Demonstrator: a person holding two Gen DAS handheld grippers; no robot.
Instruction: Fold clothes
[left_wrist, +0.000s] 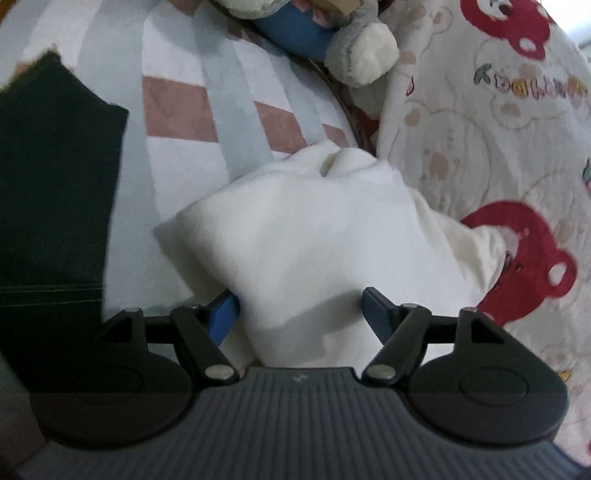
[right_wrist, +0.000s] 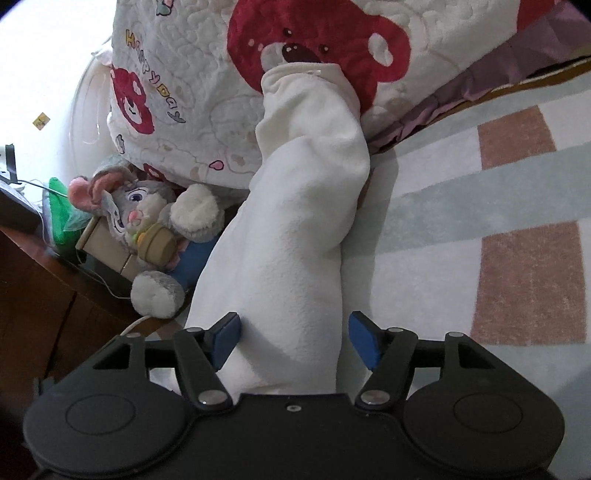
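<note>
Left gripper (left_wrist: 299, 314) wide open, blue pads either side of a white fleece garment (left_wrist: 303, 236), clamping nothing. Bunched on the pastel checked bedspread (left_wrist: 177, 122), one end draped against the bear-print quilt (left_wrist: 480, 122); dark folded cloth (left_wrist: 51, 184) further left. Right gripper (right_wrist: 293, 339) likewise spread, straddling the same fleece (right_wrist: 295, 229), gripping nothing. Soft, light, limp, probably thick enough to slump; best pinched at a hem or corner edge.
</note>
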